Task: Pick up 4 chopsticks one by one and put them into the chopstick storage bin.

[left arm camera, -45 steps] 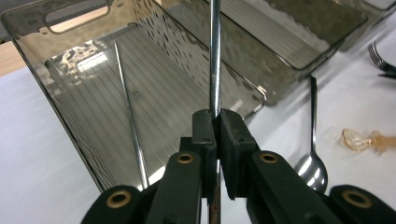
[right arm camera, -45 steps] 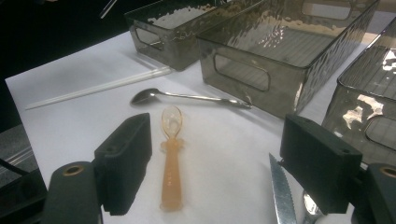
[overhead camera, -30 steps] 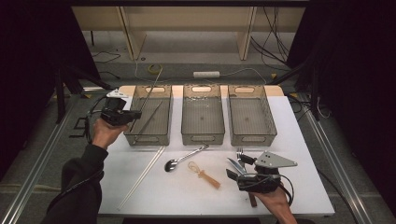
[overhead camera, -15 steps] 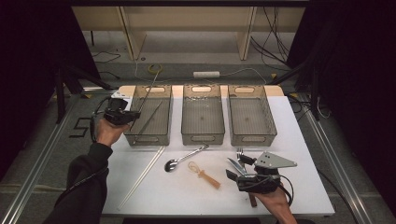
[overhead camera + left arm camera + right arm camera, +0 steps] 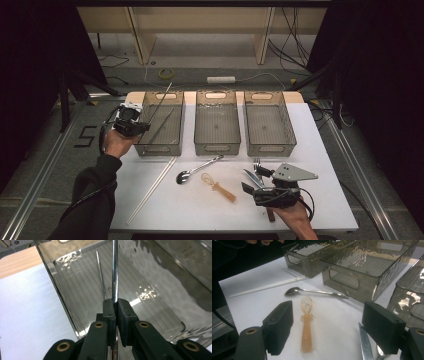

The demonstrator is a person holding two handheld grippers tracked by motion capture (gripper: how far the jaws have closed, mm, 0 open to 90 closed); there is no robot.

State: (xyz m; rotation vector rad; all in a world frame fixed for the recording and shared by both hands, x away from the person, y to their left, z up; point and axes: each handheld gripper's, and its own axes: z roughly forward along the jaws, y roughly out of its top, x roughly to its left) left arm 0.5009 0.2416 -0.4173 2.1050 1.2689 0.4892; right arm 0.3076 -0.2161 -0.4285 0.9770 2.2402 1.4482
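Left gripper [image 5: 115, 305] at centre frame, jaws pinched tight on a metal chopstick [image 5: 114, 270] rising straight up between them over the leftmost bin [image 5: 161, 122]. Right gripper [image 5: 327, 322] at lower frame, jaws wide apart, orange spoon [image 5: 306, 325] lying between them on the table [image 5: 330, 150].

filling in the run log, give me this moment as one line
left gripper: shut on metal chopstick over left bin | right gripper: open above orange spoon | metal spoon on table
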